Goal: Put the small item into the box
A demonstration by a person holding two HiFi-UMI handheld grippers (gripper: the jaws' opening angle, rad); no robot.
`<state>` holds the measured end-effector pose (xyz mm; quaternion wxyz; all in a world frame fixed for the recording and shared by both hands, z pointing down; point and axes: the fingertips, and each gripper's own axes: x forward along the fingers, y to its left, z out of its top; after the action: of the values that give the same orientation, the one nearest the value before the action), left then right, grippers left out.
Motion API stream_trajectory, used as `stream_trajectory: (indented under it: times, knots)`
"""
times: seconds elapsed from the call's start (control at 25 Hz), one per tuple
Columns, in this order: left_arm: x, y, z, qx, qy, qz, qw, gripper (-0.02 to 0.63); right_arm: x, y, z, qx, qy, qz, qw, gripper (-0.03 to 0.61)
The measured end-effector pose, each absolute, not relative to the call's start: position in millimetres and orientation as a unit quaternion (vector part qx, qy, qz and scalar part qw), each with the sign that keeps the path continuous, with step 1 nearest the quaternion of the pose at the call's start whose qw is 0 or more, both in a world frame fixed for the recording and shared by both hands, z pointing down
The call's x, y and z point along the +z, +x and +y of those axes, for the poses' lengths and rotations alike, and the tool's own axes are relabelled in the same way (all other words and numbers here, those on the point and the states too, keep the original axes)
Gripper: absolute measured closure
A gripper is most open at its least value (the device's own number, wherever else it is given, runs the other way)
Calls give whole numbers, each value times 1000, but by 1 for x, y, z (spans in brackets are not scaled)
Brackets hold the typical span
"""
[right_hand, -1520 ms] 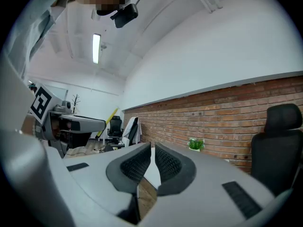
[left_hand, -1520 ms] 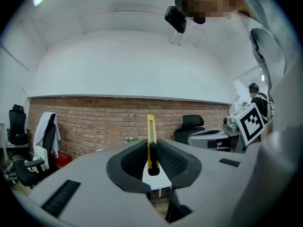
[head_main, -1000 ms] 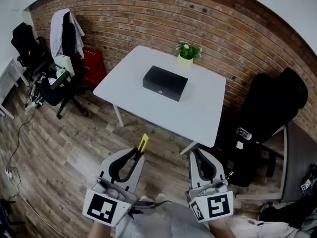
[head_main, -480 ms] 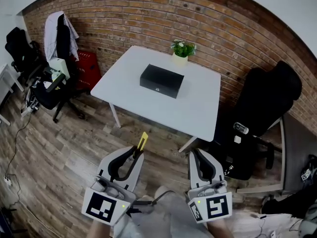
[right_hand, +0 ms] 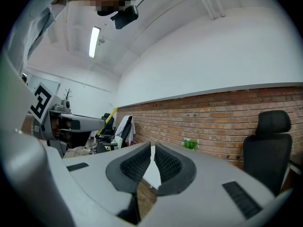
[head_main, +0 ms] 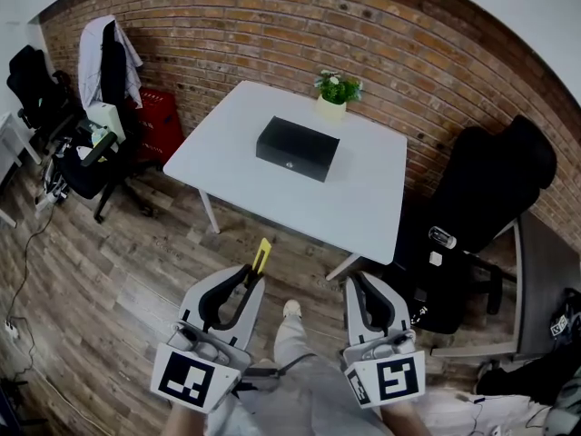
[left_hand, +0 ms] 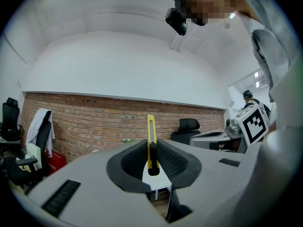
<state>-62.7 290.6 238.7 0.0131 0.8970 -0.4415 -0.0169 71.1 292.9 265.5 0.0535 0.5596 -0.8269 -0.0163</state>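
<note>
Knife (left_hand: 151, 141) clamped in left tool (head_main: 252, 278); box (head_main: 298, 149) on table (head_main: 372, 203)

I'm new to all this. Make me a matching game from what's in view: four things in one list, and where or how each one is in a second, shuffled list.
Things:
1. yellow cutter
2. black box
3. potted plant
4. right gripper

Place or state:
A. at the far edge of the white table, next to the brick wall
B. jaws nearly together, nothing between them
C. clamped in the left gripper, pointing forward
D. closed, near the middle of the table

Pairs: 1-C, 2-D, 3-A, 4-B
</note>
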Motion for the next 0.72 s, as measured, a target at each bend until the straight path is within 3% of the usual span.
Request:
stream_trajectory:
  times: [0.72]
  knots:
    - [245,-50,153,-10,881,-473,19,537,272,75,139,-17,517,-854,60,522]
